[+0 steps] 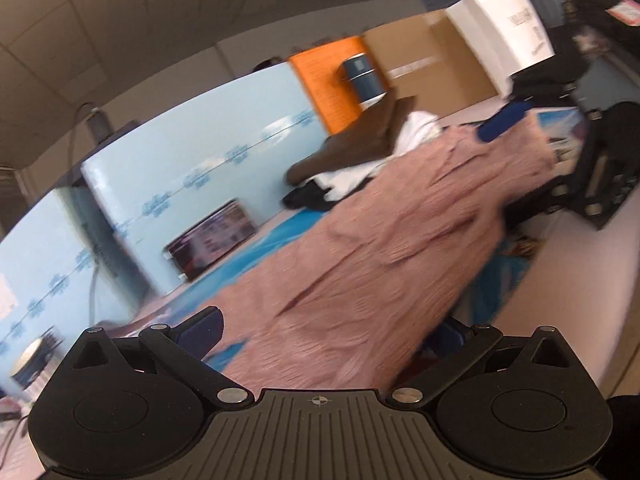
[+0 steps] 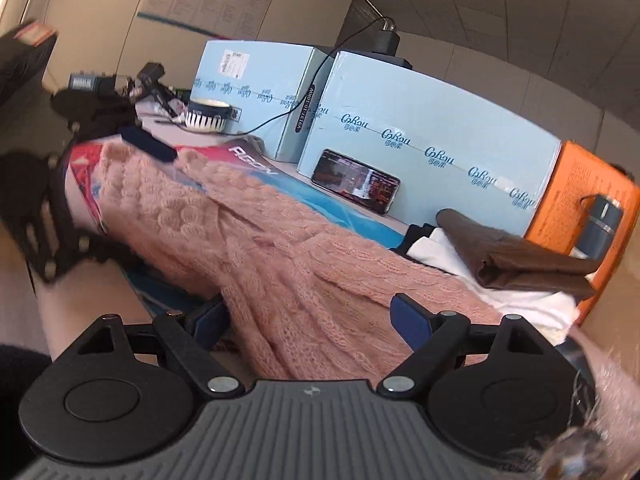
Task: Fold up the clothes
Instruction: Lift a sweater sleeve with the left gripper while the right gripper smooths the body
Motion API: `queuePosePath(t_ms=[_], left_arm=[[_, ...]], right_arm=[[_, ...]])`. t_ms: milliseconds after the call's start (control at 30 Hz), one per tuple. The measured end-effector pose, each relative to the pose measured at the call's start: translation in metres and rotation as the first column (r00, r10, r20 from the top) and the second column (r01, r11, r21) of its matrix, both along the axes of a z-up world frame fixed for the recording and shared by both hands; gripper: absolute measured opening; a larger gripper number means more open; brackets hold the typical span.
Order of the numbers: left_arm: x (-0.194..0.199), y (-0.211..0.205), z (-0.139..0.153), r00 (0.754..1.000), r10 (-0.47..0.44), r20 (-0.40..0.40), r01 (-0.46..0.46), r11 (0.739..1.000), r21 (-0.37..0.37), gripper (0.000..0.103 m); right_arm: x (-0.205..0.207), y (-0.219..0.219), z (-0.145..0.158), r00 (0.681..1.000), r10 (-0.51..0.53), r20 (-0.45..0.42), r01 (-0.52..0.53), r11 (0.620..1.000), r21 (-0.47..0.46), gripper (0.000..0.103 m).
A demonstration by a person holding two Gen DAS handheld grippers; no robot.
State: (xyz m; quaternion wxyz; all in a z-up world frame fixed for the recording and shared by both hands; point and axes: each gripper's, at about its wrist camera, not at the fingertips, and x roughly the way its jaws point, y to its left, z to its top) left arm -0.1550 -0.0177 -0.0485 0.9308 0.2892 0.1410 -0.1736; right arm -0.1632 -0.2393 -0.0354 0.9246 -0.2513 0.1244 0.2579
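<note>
Two grippers: both reach into one pink knit garment from opposite ends, each seen close in its own wrist view.
Right gripper: jaws spread wide; the blue fingers stand on either side of the knit, which bunches between them, and no pad visibly presses on it.
Left gripper: jaws spread wide in its own view; the left blue finger shows clear, the right one is mostly hidden under the cloth, so whether either pad presses on the knit cannot be told.
Pink knit garment: stretched as a long band across the table from one gripper to the other, lying over a blue printed mat.
Far end of garment: in the right wrist view the left gripper's dark frame sits at the far left, one blue finger lying on top of the knit there.
Table: pale surface, bare along the right of the left wrist view.
Clothes pile: folded brown piece on top of white fabric, just beside the garment on the right.
Phone: leaning lit against a light blue box, beyond the mat.
Orange box: far right, with a dark flask in front of it.
Bowl: striped, far left, near a second light blue box.
</note>
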Motion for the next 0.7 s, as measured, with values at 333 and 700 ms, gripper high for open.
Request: queuePosePath(t_ms=[333,700], left_arm=[[0.025,0.088,0.004,0.954,0.298,-0.012,-0.298,0.951,-0.084,0.103],[0.021,0.086,0.007,0.966,0.257,-0.01,-0.256,0.955,-0.152,0.103]], right_arm=[[-0.03,0.004,-0.022,0.987,0.063,0.151,-0.023,0.968,-0.251,0.022],[-0.037,0.005,-0.02,0.964,0.023,0.266,0.042,0.97,-0.238,0.063]])
